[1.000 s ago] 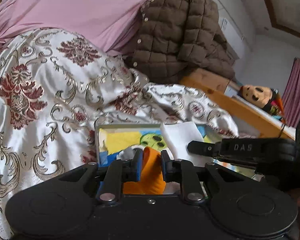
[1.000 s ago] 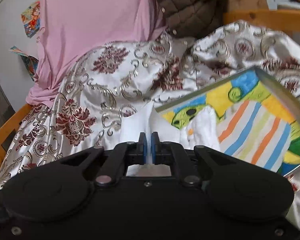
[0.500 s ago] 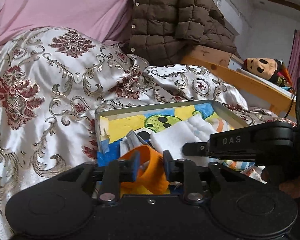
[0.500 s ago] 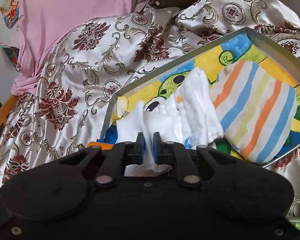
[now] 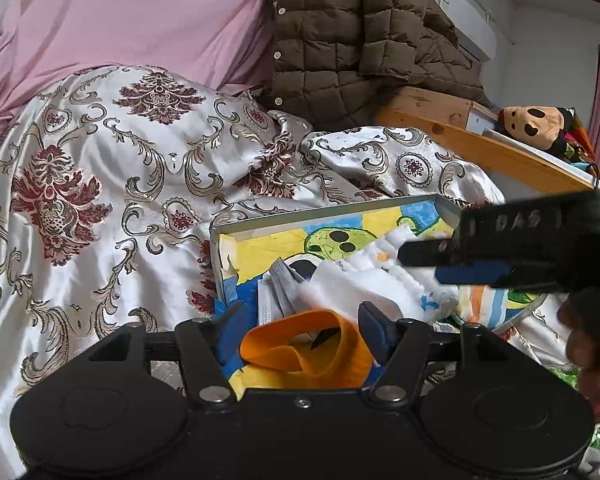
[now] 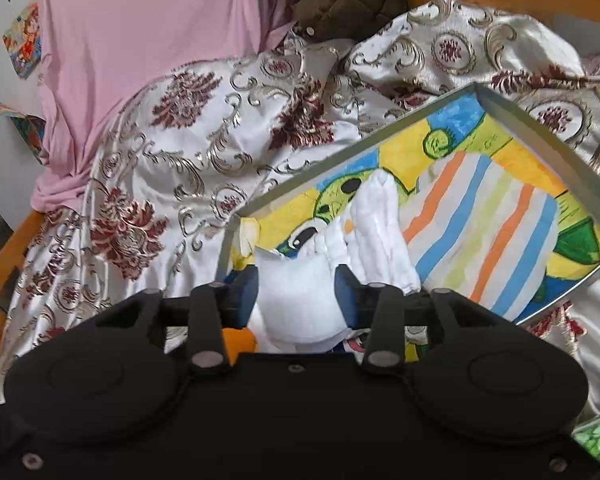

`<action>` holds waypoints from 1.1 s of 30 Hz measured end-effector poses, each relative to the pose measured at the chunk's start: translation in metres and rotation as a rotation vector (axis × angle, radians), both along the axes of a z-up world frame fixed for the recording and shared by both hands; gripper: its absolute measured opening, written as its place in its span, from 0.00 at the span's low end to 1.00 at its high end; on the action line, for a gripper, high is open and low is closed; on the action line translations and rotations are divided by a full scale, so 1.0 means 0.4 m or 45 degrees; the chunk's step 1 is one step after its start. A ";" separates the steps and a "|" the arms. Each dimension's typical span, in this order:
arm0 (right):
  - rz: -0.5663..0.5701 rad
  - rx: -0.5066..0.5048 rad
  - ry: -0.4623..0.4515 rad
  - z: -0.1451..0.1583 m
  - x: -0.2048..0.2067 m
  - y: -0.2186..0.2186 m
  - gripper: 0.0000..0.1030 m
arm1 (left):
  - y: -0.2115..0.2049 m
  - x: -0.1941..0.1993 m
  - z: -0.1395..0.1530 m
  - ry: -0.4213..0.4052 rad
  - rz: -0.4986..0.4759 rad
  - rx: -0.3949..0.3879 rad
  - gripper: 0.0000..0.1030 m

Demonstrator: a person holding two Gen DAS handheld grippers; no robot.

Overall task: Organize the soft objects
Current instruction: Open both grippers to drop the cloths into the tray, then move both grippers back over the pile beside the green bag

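A metal tray (image 5: pixel 320 213) with a colourful drawing inside lies on the bed; it also shows in the right wrist view (image 6: pixel 540 136). My left gripper (image 5: pixel 300 332) is open, its jaws apart around an orange fabric band (image 5: pixel 312 348) lying in the tray's near corner. My right gripper (image 6: pixel 295 292) is open around a white cloth (image 6: pixel 300 300) resting in the tray; the cloth also shows in the left wrist view (image 5: pixel 364 284). A striped cloth (image 6: pixel 484 232) lies in the tray to the right. A grey face mask (image 5: pixel 277 288) lies beside the band.
A white and maroon satin quilt (image 5: pixel 99 184) covers the bed. A pink sheet (image 5: pixel 119 12) and a brown quilted jacket (image 5: pixel 360 40) stand behind. A wooden bed frame (image 5: pixel 480 152) with a plush toy (image 5: pixel 536 124) is at the right.
Both grippers lowered to the tray and opened. The left let go of the orange band; the right let go of the white cloth, which now rests in the tray.
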State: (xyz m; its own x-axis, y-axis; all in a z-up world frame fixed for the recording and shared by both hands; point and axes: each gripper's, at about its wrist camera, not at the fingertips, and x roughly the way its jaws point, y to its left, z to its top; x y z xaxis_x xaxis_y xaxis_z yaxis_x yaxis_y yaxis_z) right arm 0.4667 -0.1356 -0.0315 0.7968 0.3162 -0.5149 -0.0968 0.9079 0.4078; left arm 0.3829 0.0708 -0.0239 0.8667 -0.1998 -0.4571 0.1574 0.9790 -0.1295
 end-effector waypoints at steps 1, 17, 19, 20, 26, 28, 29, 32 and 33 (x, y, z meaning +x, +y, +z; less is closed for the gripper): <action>0.000 -0.004 -0.011 0.009 -0.007 -0.005 0.39 | -0.001 -0.007 0.003 -0.002 0.001 0.002 0.64; 0.031 -0.010 -0.316 0.198 -0.246 -0.113 0.99 | 0.006 -0.195 0.164 -0.221 0.132 -0.092 0.96; 0.029 -0.020 -0.361 0.221 -0.292 -0.125 0.99 | 0.004 -0.227 0.184 -0.249 0.140 -0.111 0.98; 0.028 -0.019 -0.382 0.233 -0.316 -0.132 0.99 | 0.002 -0.245 0.193 -0.261 0.145 -0.118 0.99; 0.019 -0.049 -0.495 0.284 -0.448 -0.163 0.99 | -0.021 -0.351 0.240 -0.343 0.166 -0.097 0.99; 0.017 -0.064 -0.529 0.296 -0.493 -0.171 0.99 | -0.030 -0.383 0.254 -0.369 0.169 -0.091 0.99; 0.015 -0.069 -0.545 0.302 -0.518 -0.173 0.99 | -0.034 -0.401 0.261 -0.382 0.169 -0.091 0.99; 0.013 -0.072 -0.582 0.313 -0.584 -0.186 0.99 | -0.043 -0.455 0.274 -0.412 0.171 -0.101 0.99; 0.013 -0.074 -0.588 0.315 -0.604 -0.190 0.99 | -0.046 -0.472 0.275 -0.422 0.174 -0.101 0.99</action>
State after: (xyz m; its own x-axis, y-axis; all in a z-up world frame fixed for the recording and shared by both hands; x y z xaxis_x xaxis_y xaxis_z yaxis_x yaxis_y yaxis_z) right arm 0.2252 -0.2117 0.0945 0.9438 0.3065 -0.1239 -0.2655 0.9261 0.2682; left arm 0.1942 0.0525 0.0861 0.9863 -0.0956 -0.1346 0.0721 0.9828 -0.1699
